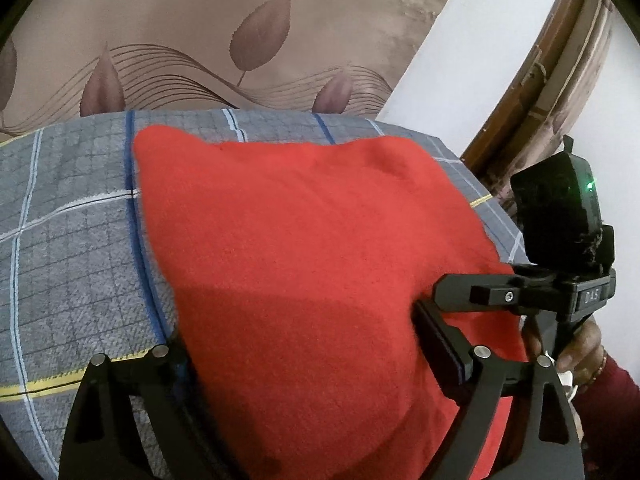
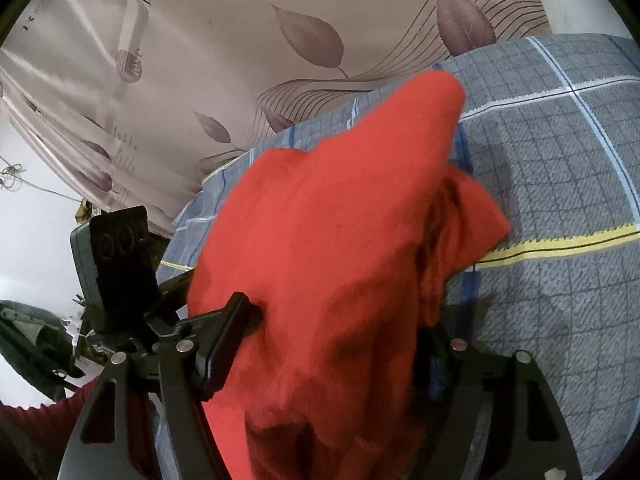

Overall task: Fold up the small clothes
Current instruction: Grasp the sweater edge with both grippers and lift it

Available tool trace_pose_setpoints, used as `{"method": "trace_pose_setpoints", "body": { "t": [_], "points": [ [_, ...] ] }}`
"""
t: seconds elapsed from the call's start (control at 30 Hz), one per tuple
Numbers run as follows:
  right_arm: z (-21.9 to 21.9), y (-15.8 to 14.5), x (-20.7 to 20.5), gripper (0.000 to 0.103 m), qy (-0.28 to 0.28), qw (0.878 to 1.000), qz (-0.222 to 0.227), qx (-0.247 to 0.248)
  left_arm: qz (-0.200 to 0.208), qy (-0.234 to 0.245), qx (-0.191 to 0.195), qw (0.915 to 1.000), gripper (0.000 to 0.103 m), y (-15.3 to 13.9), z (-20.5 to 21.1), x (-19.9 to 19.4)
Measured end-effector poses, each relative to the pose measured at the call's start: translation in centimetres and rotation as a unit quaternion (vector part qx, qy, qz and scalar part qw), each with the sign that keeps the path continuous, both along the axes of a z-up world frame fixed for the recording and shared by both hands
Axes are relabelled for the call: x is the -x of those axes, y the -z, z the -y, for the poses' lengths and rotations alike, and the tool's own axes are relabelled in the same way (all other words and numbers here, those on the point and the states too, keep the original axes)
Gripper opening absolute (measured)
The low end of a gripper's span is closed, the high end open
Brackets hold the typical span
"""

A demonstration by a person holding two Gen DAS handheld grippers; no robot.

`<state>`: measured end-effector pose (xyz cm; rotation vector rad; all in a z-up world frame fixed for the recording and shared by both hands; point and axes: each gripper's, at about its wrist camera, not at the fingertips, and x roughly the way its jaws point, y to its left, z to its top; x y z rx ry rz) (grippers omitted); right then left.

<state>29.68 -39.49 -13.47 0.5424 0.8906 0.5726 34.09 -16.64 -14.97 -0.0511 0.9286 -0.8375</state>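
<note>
A red cloth [image 1: 304, 220] lies bunched on a grey checked bedsheet [image 1: 72, 240]. My left gripper [image 1: 304, 344] straddles its near end with the jaws wide. The cloth fills the gap and covers the tip of the left finger [image 1: 172, 360]. In the right wrist view the same red cloth [image 2: 340, 208] humps up between the jaws of my right gripper [image 2: 328, 340]. Its left pad [image 2: 224, 340] presses into the fabric, and the other finger is buried under it. One finger [image 1: 460, 294] of that right gripper rests on the cloth's right edge in the left wrist view.
A beige curtain with a leaf print [image 1: 240, 40] hangs behind the bed. To the right are a white wall [image 1: 472, 60] and a wooden frame [image 1: 532, 80]. A hand with a maroon sleeve [image 1: 584, 344] holds the right gripper. The left gripper's black housing [image 2: 116, 264] stands at the bed's edge.
</note>
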Motion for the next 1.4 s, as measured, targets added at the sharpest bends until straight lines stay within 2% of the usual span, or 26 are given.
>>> {"method": "trace_pose_setpoints", "body": {
  "t": [0.17,0.3,1.07,1.23,1.4],
  "points": [
    [0.2,0.2,0.1,0.068,0.004,1.0,-0.001,-0.006,0.0,-0.007,0.002,1.0,0.084,0.0,-0.2,-0.1],
    [0.5,0.4,-0.1,0.056,0.009,1.0,-0.012,-0.01,0.001,-0.013,-0.001,0.9999,0.079,-0.1,-0.1,-0.2],
    [0.9,0.6,0.1,0.057,0.015,1.0,-0.01,-0.024,-0.032,-0.002,0.01,0.9994,0.083,-0.4,-0.4,-1.1],
    [0.7,0.6,0.1,0.057,0.016,1.0,-0.009,-0.024,-0.056,0.011,0.039,0.9976,0.083,-0.4,-1.2,-1.8],
    [0.8,0.6,0.2,0.057,0.016,1.0,-0.008,-0.024,-0.092,0.022,0.095,0.991,0.083,-0.4,-2.7,-2.8]
  ]
}}
